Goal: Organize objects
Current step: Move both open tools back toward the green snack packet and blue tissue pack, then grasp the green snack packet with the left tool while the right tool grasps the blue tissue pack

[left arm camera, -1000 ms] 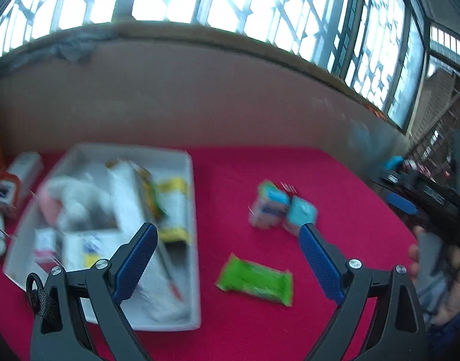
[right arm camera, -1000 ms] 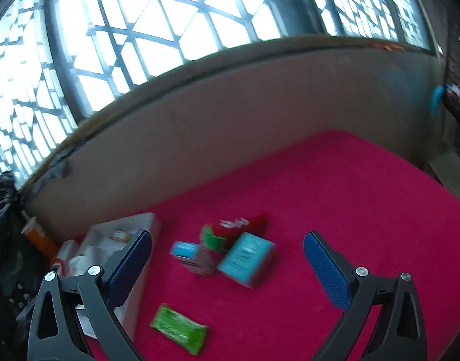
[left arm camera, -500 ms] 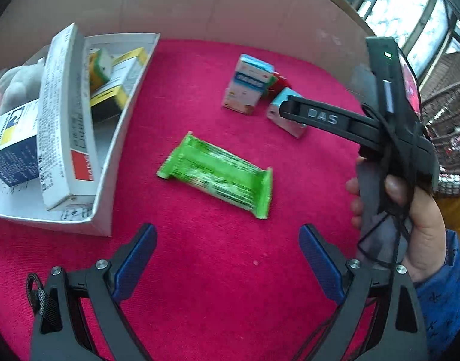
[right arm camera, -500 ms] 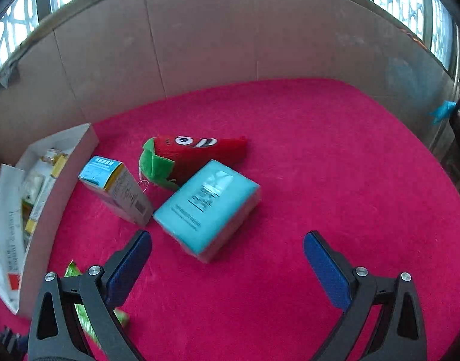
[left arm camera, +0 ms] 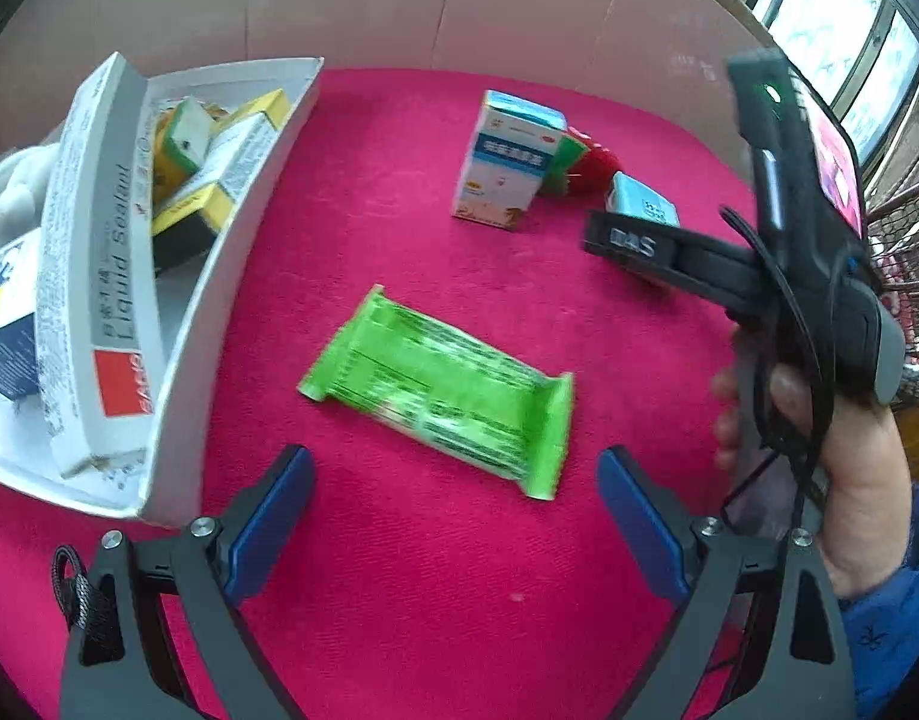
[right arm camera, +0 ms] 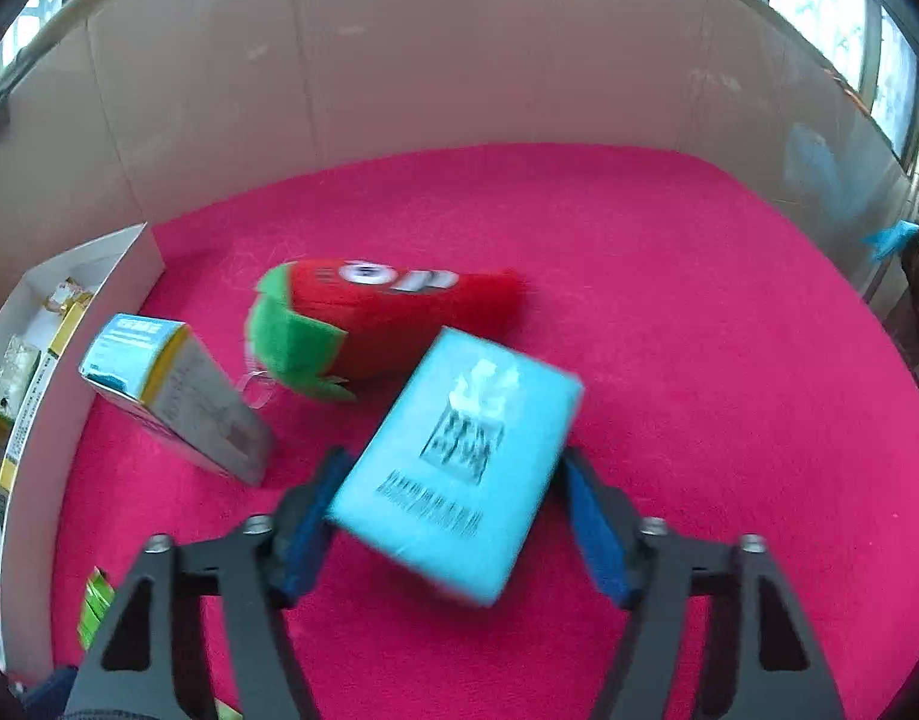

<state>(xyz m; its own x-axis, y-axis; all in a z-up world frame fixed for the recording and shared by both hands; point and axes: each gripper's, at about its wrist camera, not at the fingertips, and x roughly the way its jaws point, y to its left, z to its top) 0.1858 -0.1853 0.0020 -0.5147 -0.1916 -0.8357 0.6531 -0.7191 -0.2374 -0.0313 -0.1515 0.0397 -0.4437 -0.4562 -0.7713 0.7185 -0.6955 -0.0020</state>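
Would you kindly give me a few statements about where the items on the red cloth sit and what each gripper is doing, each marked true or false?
1. The right gripper has its jaws on either side of the light blue rectangular box. True.
2. The left gripper is shut on the green foil snack wrapper. False: its jaws stand wide open and the wrapper lies flat on the red cloth ahead of them.
3. The red plush strawberry with a green leafy top lies inside the white cardboard tray. False: it lies on the cloth, outside the tray.
4. The small blue-topped white carton stands upright on the cloth. True.
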